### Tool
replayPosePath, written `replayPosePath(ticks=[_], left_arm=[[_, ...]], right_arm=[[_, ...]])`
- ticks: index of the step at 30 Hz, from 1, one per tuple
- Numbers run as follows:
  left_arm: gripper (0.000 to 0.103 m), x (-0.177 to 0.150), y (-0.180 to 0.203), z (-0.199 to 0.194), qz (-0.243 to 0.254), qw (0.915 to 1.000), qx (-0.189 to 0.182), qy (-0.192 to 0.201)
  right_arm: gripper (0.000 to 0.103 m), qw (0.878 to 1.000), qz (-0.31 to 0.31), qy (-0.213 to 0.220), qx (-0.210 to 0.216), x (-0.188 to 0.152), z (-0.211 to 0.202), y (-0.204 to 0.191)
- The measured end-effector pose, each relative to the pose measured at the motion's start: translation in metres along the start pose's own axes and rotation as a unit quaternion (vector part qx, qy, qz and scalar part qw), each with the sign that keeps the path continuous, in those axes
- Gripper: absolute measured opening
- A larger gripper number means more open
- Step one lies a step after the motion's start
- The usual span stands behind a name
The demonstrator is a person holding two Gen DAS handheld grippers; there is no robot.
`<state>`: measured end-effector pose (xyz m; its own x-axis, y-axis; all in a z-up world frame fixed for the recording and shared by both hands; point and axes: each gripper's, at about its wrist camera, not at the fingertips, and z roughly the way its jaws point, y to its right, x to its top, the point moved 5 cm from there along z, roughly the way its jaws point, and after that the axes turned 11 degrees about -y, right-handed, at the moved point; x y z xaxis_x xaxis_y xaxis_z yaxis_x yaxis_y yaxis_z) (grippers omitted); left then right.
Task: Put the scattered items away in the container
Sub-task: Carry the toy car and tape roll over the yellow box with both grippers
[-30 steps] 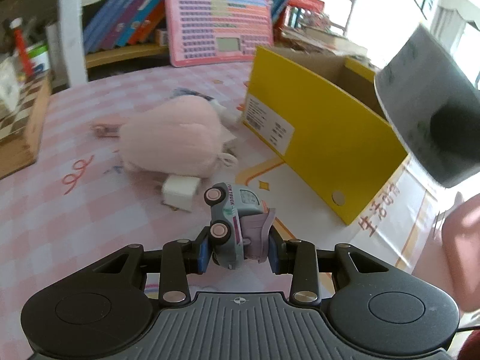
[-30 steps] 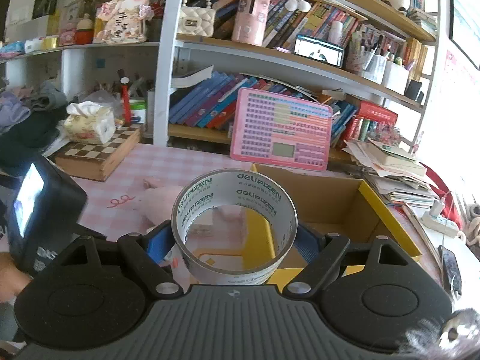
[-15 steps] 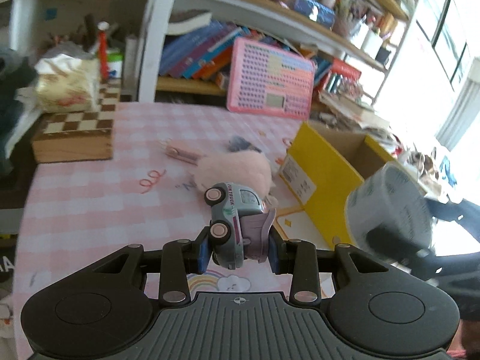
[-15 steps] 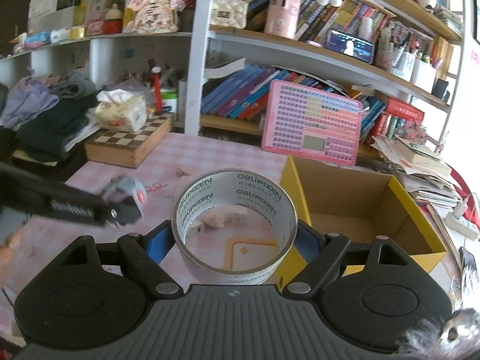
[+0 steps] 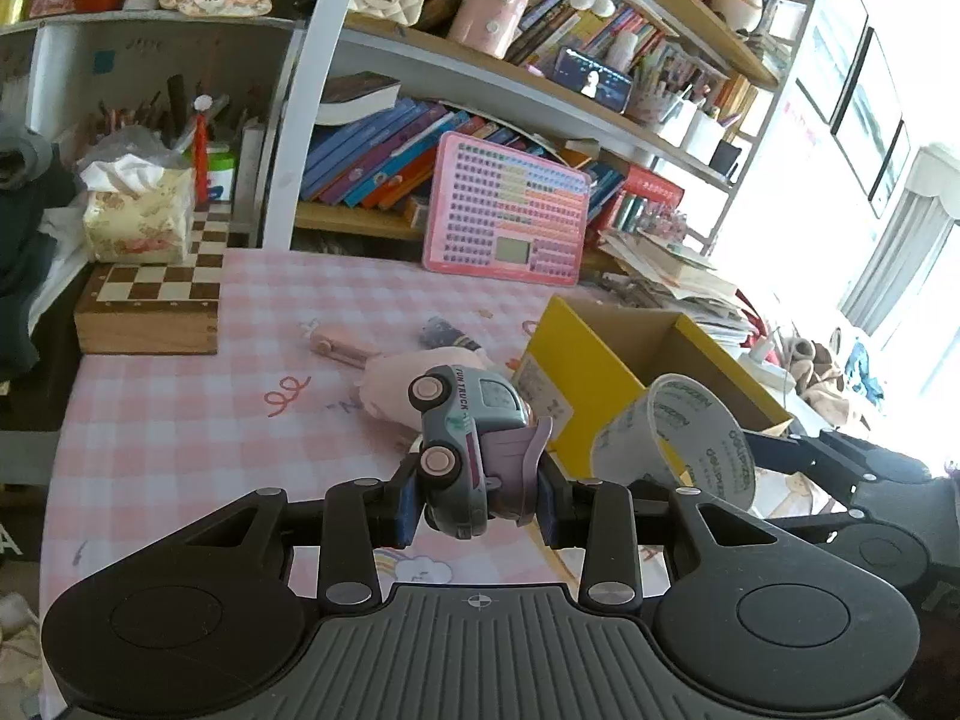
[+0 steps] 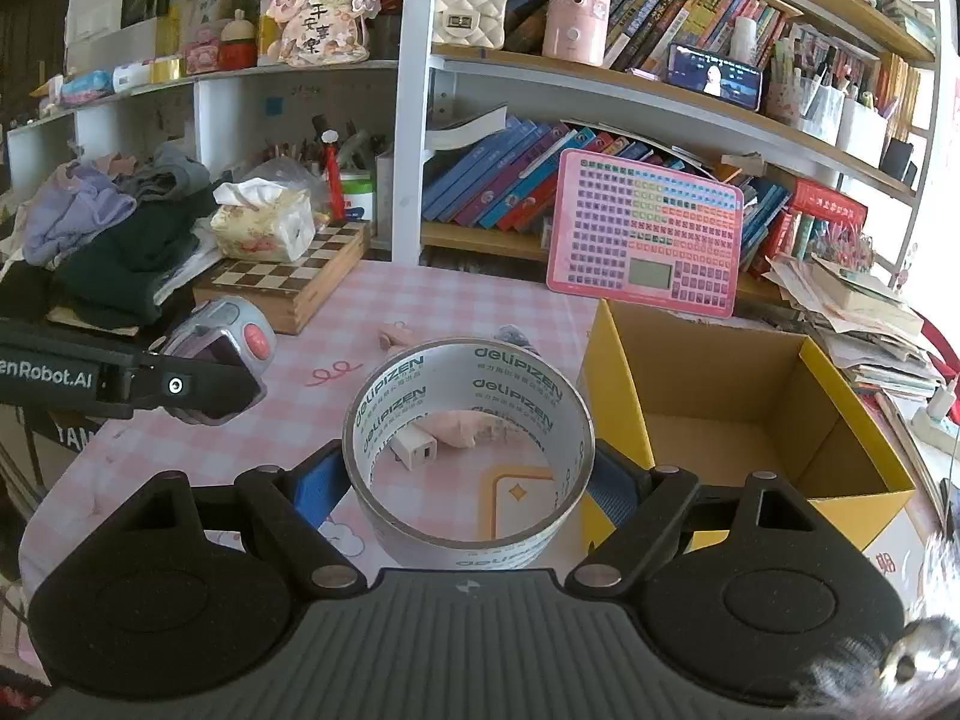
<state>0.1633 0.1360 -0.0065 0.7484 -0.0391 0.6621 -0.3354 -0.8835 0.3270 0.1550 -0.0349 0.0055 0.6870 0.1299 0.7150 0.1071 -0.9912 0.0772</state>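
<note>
My left gripper (image 5: 477, 510) is shut on a grey-blue toy truck (image 5: 468, 438) and holds it above the pink checked table; the truck also shows in the right wrist view (image 6: 222, 354). My right gripper (image 6: 468, 480) is shut on a roll of grey tape (image 6: 468, 450), held above the table left of the open yellow cardboard box (image 6: 744, 420). The tape also shows in the left wrist view (image 5: 678, 438), in front of the box (image 5: 576, 384). A pink plush toy (image 5: 396, 381), a white charger cube (image 6: 415, 450), a pink stick-like item (image 5: 336, 348) and a small dark item (image 5: 444, 333) lie on the table.
A wooden chessboard box (image 5: 150, 300) with a tissue pack (image 5: 135, 216) stands at the table's back left. A pink keyboard toy (image 5: 504, 216) leans on the bookshelf (image 5: 540, 90) behind. Clothes (image 6: 114, 228) are piled at the left. Papers (image 6: 852, 312) are stacked right of the box.
Both grippers have pulled back and risen, so more of the table and shelf shows. The truck and the tape stay gripped. The box sits further off.
</note>
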Motion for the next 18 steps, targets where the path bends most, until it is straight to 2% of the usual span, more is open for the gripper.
replayPosePath(ticks=[9, 18], left_arm=[[0.035, 0.005, 0.010, 0.003, 0.010, 0.9999, 0.002, 0.001], [0.035, 0.016, 0.034, 0.014, 0.022, 0.9997, 0.004, -0.003]], right_arm=[[0.082, 1.000, 0.013, -0.001, 0.007, 0.000, -0.002, 0.012], [0.082, 1.000, 0.025, 0.004, 0.015, 0.007, -0.007, 0.042]])
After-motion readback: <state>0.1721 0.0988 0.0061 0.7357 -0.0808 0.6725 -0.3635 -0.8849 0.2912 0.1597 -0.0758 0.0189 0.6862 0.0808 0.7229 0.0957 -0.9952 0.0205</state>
